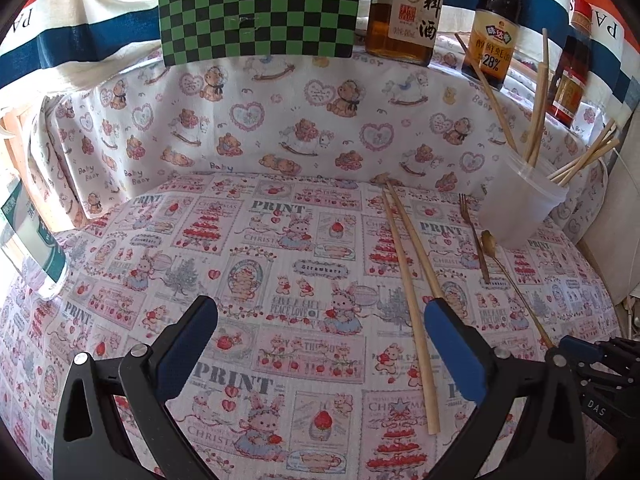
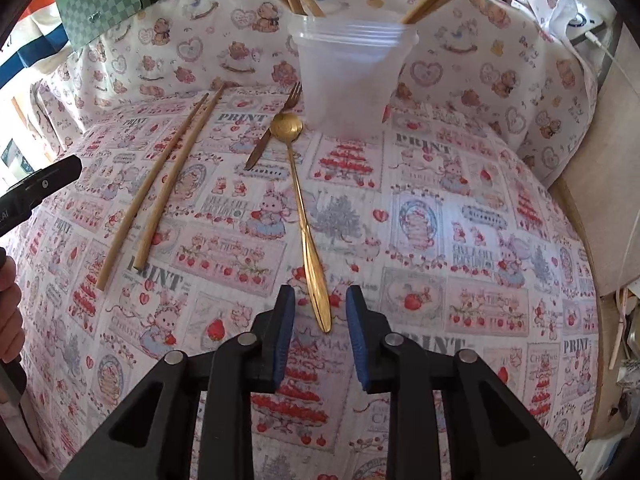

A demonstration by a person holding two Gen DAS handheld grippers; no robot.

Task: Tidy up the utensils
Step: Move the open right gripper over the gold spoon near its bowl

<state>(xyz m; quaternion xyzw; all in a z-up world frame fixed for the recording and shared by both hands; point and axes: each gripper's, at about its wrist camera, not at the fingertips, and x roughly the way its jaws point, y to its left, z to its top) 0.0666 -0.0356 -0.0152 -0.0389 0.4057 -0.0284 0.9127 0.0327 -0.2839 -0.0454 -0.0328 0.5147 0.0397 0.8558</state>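
Straddling the slim gold metal spoon's (image 2: 300, 200) handle end on the printed tablecloth (image 2: 440, 240), the right gripper (image 2: 320, 300) stands parted, pads untouching; close squarely, then lift toward the translucent plastic cup (image 2: 348, 80) beyond. Left gripper (image 1: 320, 332) gapes wide, empty.

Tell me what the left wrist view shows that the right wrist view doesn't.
Left wrist only: three labelled sauce bottles at the back, and the left tongs wide open over bare cloth.

Right wrist only: the right tongs open around the gold spoon's handle end, pads not touching it, and a hand at the left edge.

Both: plastic cup of chopsticks, two loose chopsticks, fork, checkered box.
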